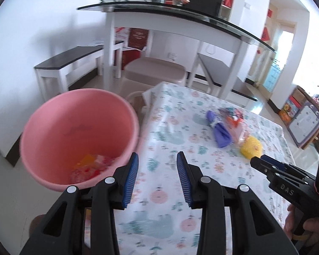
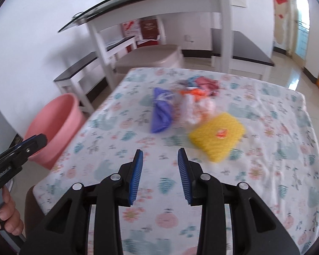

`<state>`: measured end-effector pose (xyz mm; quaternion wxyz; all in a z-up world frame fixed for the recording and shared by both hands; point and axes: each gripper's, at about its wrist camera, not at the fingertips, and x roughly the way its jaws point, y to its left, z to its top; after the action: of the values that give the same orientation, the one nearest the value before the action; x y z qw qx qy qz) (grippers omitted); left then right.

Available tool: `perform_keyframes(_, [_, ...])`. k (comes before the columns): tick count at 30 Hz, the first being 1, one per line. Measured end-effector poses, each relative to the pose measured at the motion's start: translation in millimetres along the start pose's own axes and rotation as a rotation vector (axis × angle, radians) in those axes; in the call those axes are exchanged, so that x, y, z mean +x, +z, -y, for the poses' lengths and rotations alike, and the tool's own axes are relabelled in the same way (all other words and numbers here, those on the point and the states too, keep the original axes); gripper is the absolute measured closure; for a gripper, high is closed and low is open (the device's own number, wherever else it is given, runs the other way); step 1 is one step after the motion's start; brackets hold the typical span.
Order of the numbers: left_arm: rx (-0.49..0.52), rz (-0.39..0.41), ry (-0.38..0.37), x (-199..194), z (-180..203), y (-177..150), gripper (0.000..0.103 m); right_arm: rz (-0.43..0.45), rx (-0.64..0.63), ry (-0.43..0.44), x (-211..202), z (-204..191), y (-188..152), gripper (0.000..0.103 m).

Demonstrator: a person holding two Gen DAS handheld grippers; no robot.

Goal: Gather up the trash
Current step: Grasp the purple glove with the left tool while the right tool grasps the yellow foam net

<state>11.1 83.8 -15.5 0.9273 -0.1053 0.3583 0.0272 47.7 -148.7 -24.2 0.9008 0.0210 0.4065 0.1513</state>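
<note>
Both the left gripper (image 1: 157, 159) and right gripper (image 2: 160, 156) gape empty above the floral-clothed worktop (image 2: 265, 170), the round pink plastic basin (image 1: 78, 136) alongside to catch the crumpled purple wrapper (image 2: 160, 113).

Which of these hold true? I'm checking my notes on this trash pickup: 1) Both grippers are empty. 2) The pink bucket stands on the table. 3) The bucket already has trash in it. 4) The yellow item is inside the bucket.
1) True: the left gripper and right gripper hold nothing.
2) False: the pink bucket stands beside the table, below its edge.
3) True: wrappers lie inside.
4) False: the yellow item lies on the table.
</note>
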Motion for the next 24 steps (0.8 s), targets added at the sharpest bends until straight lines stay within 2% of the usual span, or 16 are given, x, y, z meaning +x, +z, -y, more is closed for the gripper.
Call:
perform_keyframes(7, [0.105, -0.016, -0.056, 17.0, 43.7, 6.8, 0.067, 0.014, 0.068, -0.062, -0.4, 35.2, 1.2, 0.068])
perform_keyframes(17, [0.137, -0.101, -0.155, 68.1, 98.9, 24.3, 0.067, 0.01, 0.122, -0.094, 0.1, 67.5, -4.1, 0.068])
perform_keyframes(24, [0.192, -0.133, -0.122, 112.1, 130.5, 27.5, 0.067, 0.029, 0.125, -0.099, -9.8, 78.2, -5.1, 0.068])
